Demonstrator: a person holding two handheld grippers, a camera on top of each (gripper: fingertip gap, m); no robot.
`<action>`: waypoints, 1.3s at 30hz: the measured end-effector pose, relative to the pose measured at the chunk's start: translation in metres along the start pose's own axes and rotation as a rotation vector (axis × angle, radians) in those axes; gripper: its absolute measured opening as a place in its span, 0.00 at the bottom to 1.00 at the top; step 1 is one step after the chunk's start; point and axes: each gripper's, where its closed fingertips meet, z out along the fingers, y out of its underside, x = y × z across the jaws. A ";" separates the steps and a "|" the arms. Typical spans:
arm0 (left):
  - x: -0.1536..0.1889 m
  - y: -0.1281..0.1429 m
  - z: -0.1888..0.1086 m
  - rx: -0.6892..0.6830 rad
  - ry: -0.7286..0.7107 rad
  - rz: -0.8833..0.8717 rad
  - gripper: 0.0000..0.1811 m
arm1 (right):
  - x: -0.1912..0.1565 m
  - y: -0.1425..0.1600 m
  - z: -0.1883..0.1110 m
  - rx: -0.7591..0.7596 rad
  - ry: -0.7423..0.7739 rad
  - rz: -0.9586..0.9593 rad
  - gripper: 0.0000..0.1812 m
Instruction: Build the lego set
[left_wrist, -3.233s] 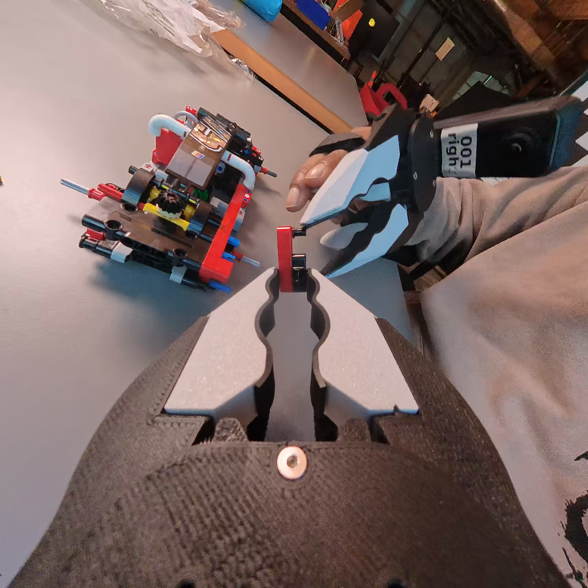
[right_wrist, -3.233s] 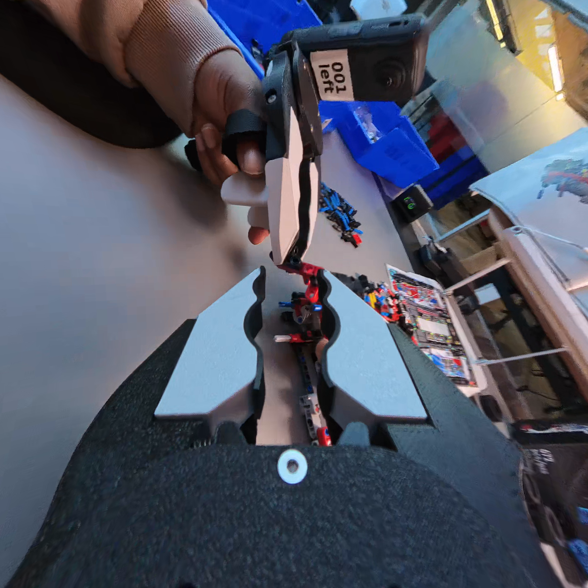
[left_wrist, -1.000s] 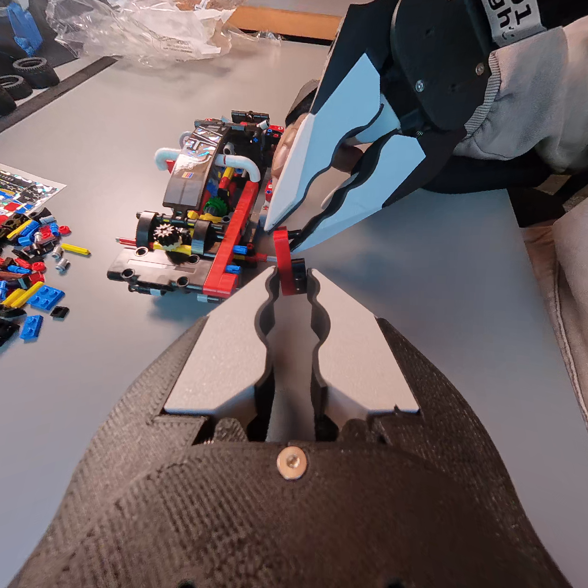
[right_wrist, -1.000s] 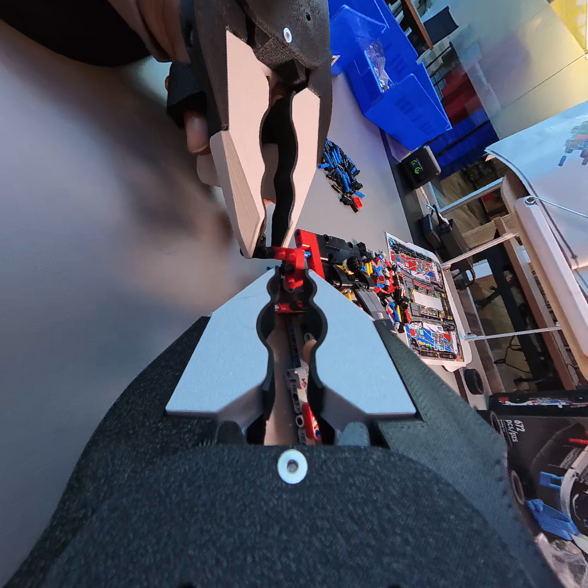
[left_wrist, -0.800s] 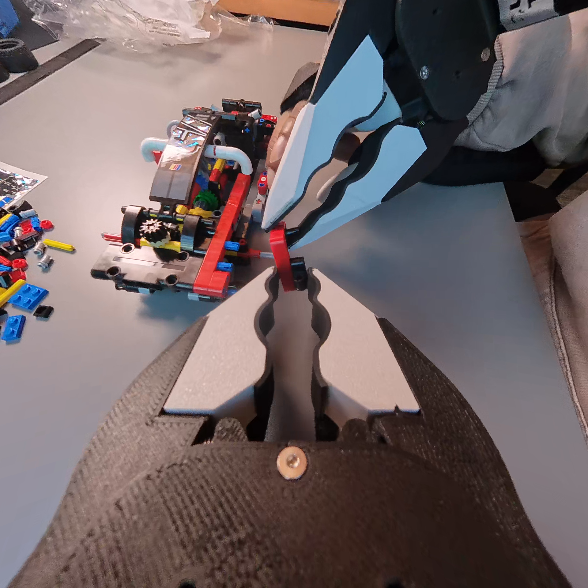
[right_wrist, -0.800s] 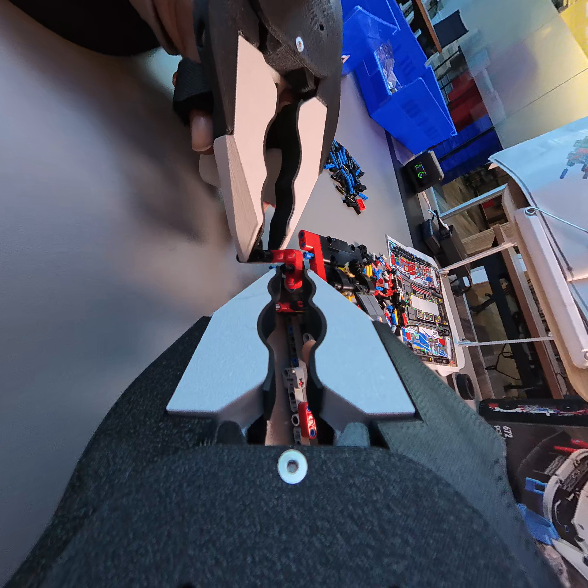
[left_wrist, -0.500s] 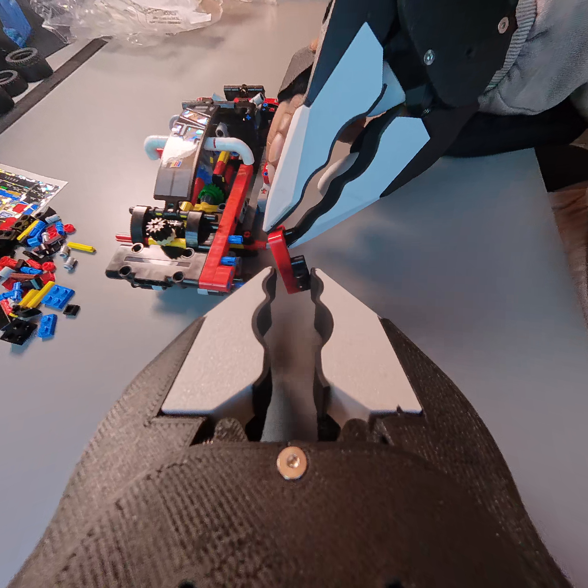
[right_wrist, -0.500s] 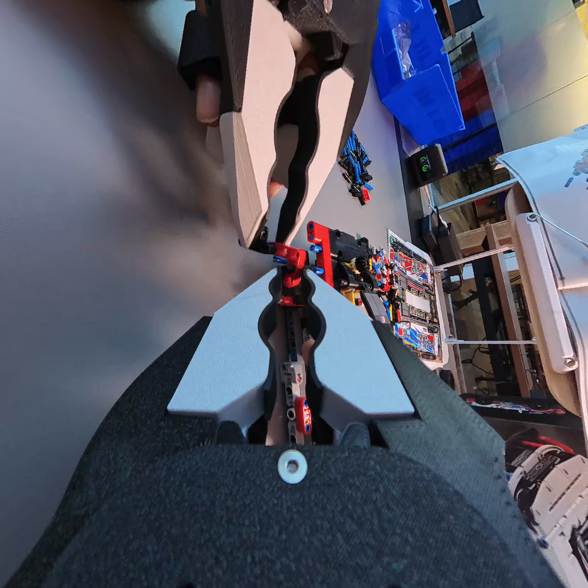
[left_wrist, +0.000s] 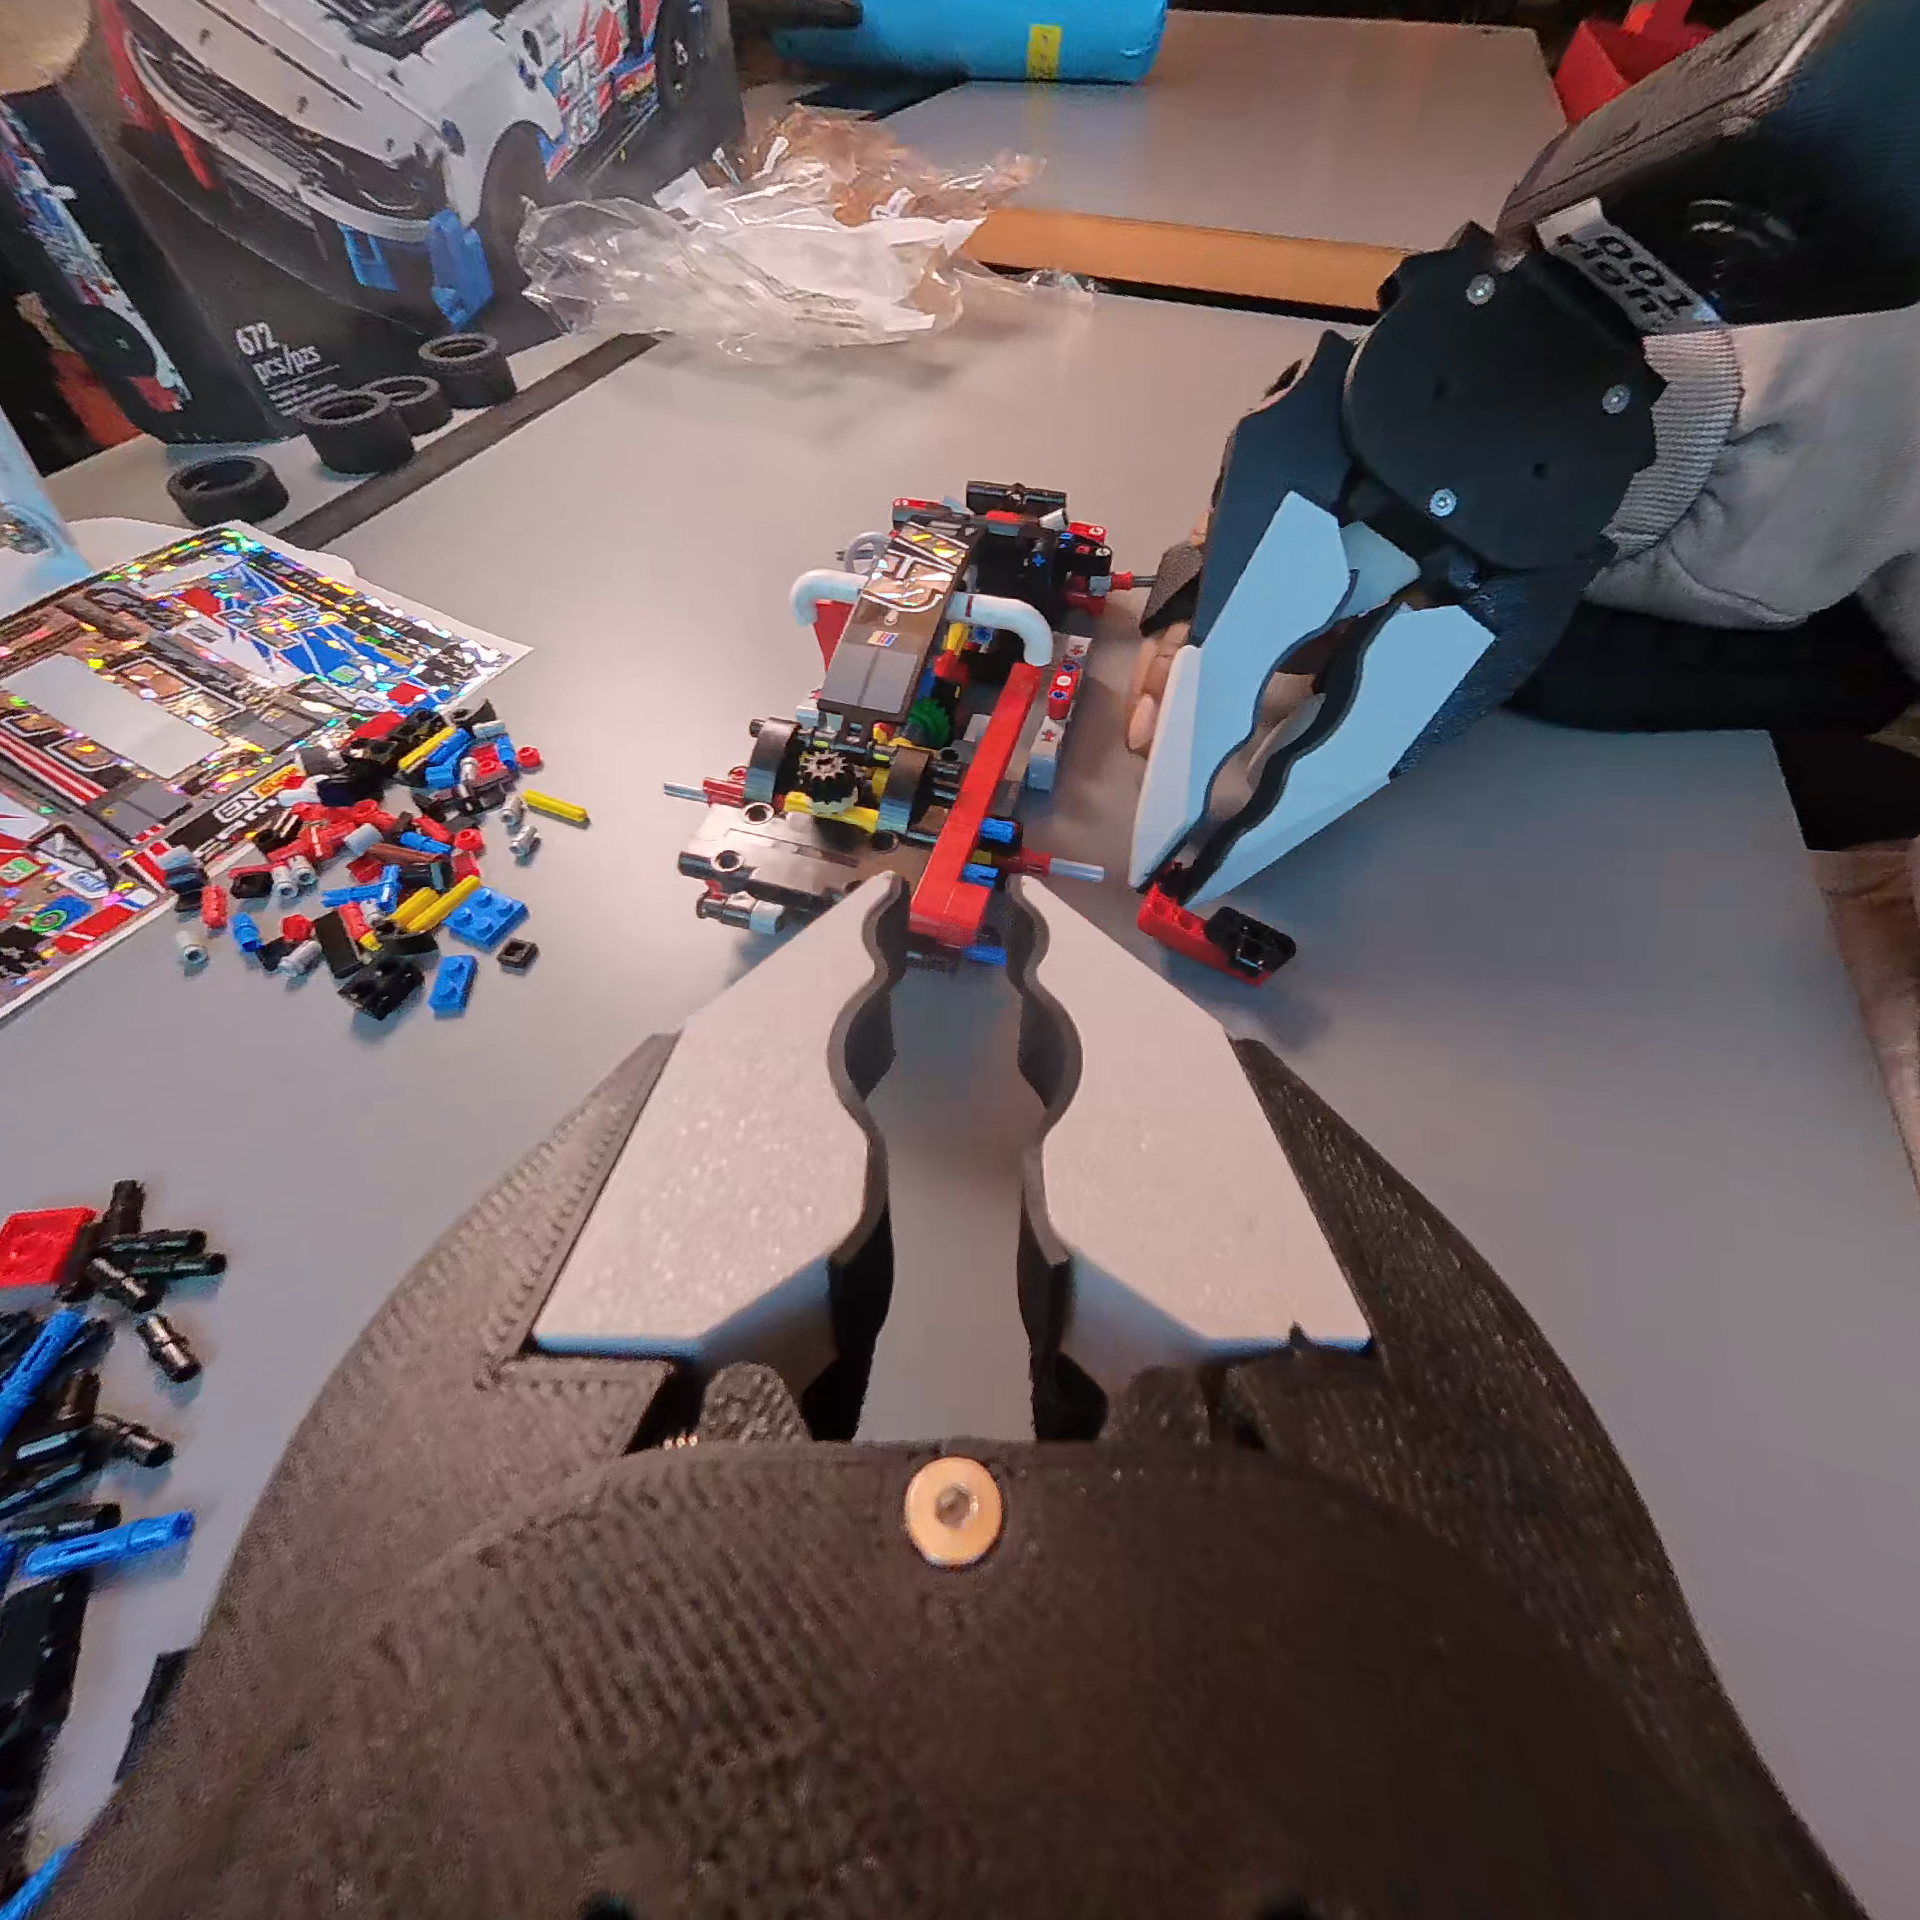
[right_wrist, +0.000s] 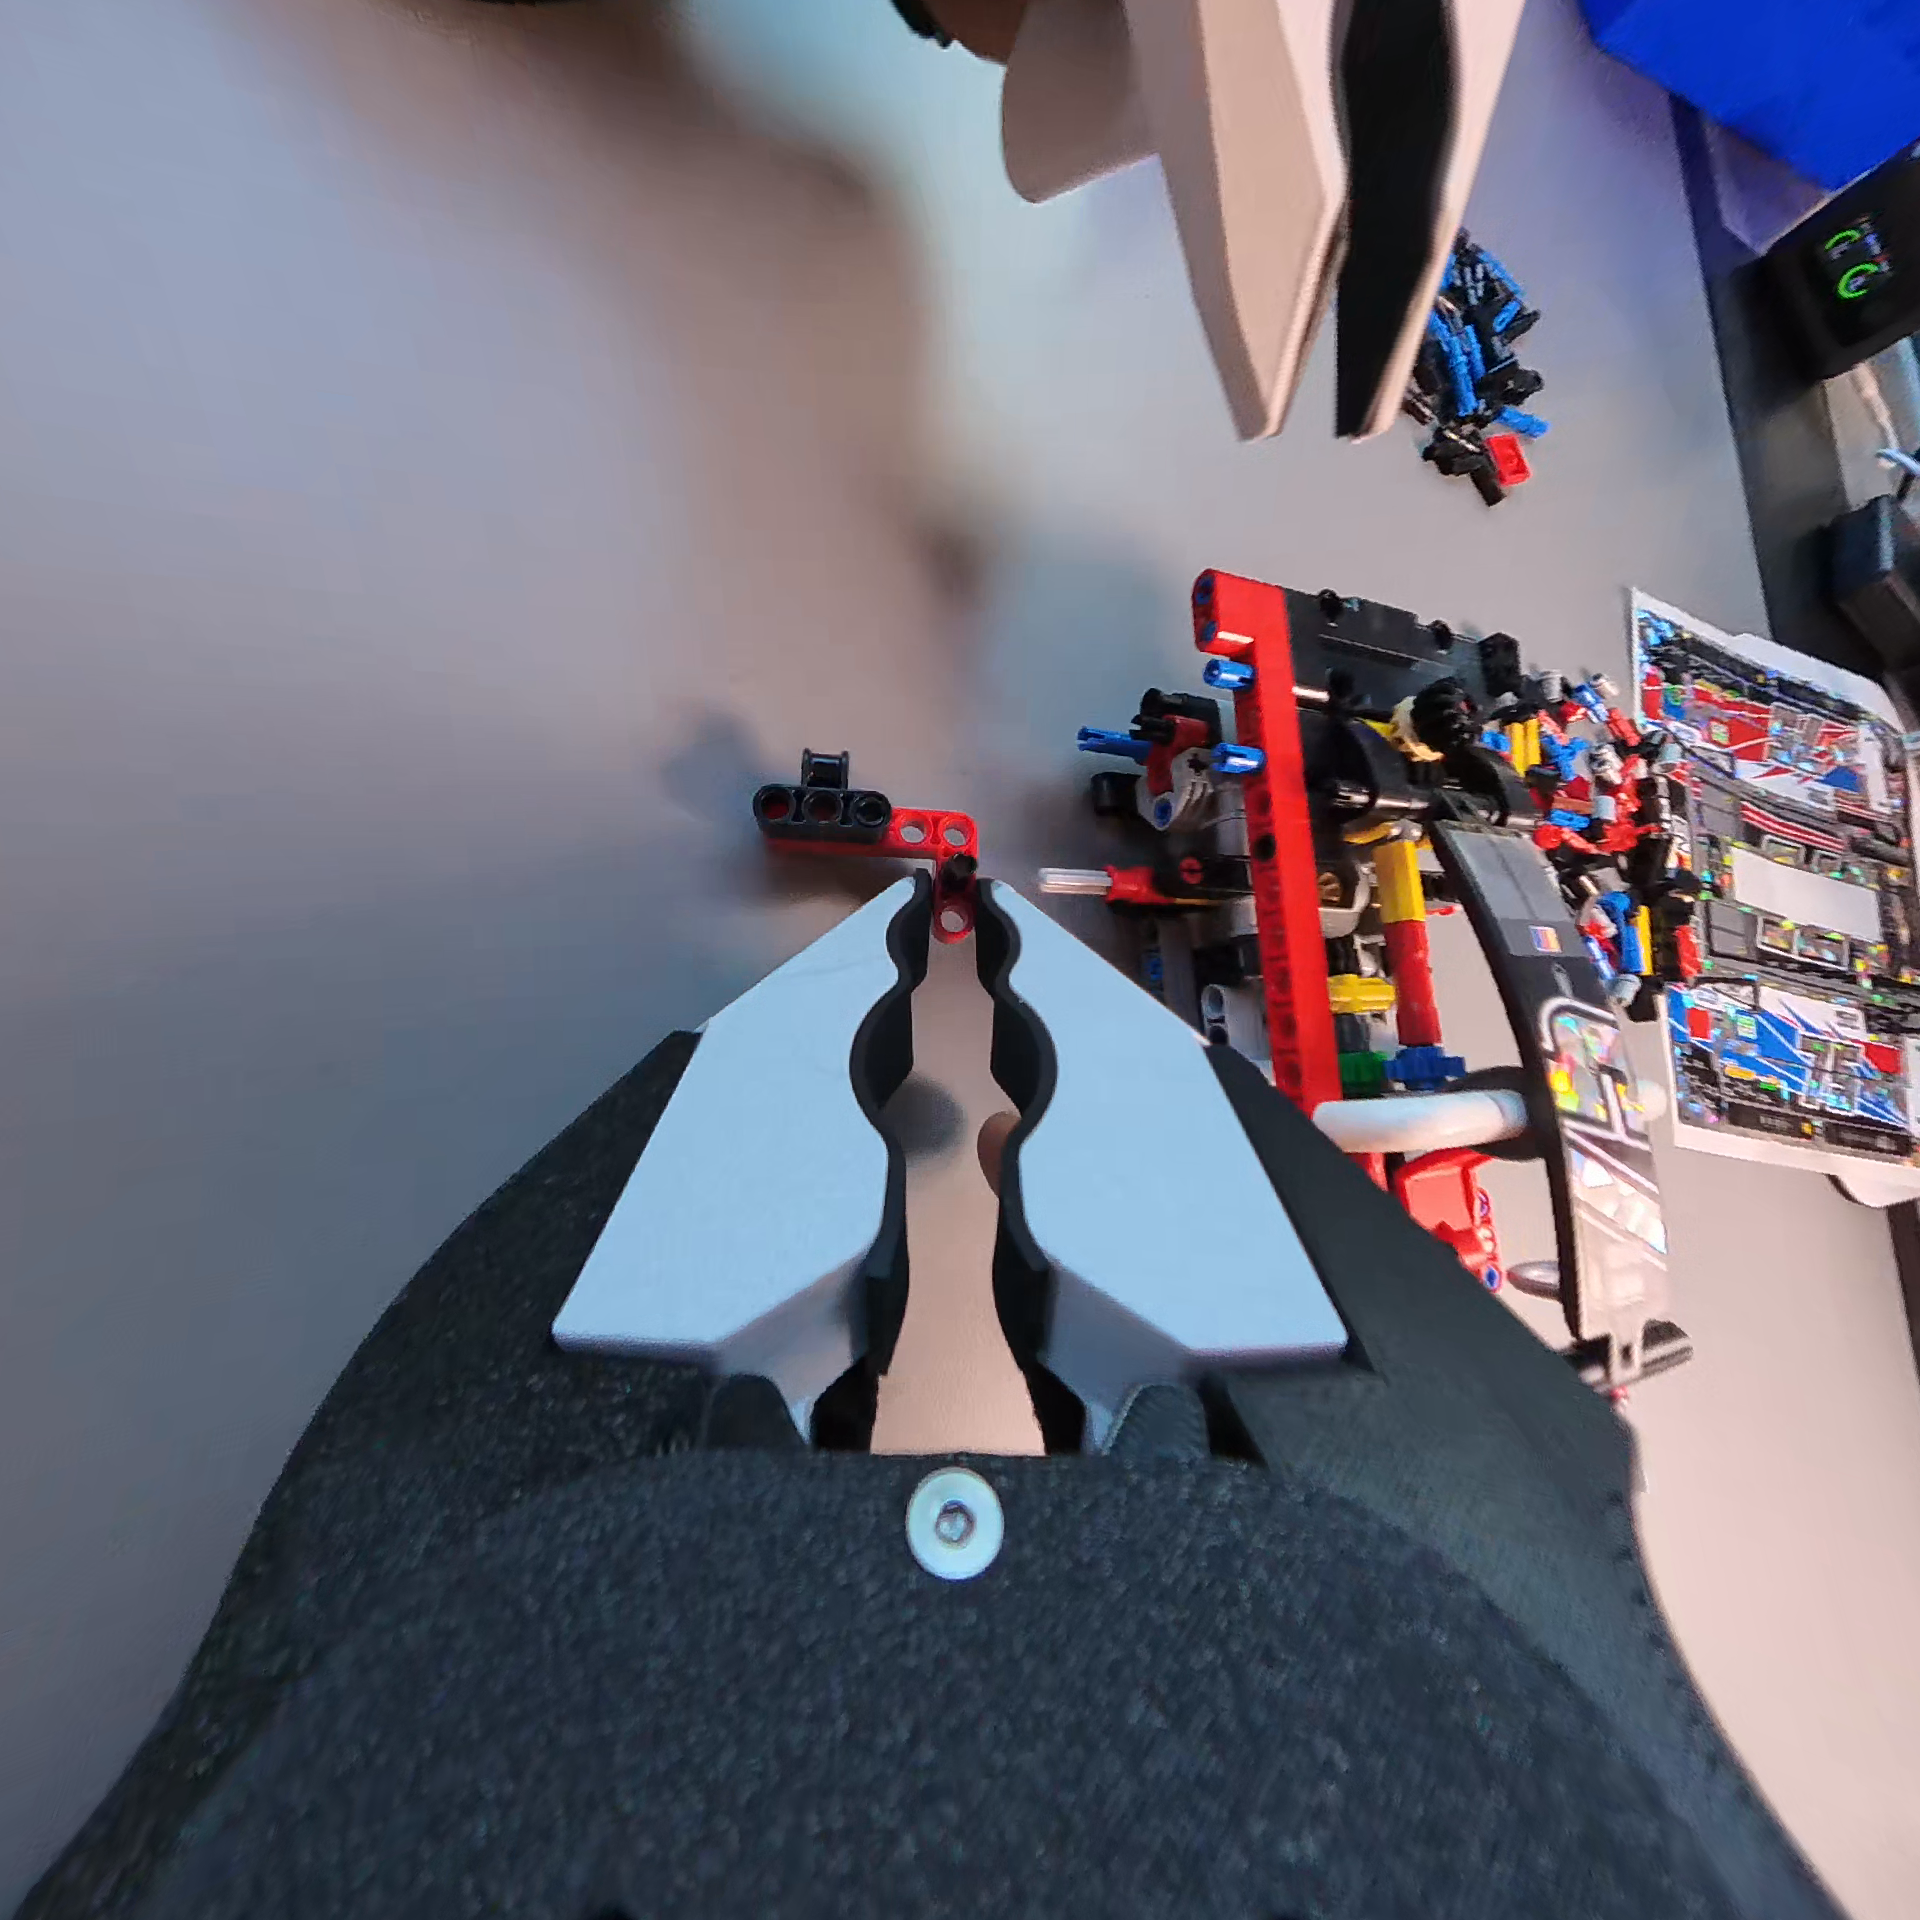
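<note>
Grey table (left_wrist: 1455, 1143), right gripper (right_wrist: 948, 894) pinching red-black piece (right_wrist: 940, 836), left gripper (left_wrist: 951, 914) open, empty.

The right gripper (right_wrist: 948, 896) pinches the short red leg of a small red-and-black L-shaped piece (right_wrist: 868, 821) lying flat on the grey table (right_wrist: 364, 520). Just right of it sits the half-built car (right_wrist: 1351, 883), with a sticker sheet (right_wrist: 1787, 883) beyond. The left gripper (right_wrist: 1314, 426) hangs above, tips slightly apart.
</note>
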 end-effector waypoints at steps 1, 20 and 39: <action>-0.003 0.001 -0.001 -0.002 -0.010 -0.001 0.09 | -0.001 0.000 0.001 -0.001 -0.009 -0.001 0.03; -0.019 0.025 0.009 -0.112 -0.084 0.096 0.26 | 0.052 -0.007 -0.039 0.002 0.220 -0.029 0.12; 0.003 0.012 0.010 -0.049 -0.067 0.330 0.35 | 0.060 0.005 -0.026 -0.292 -0.013 -0.233 0.04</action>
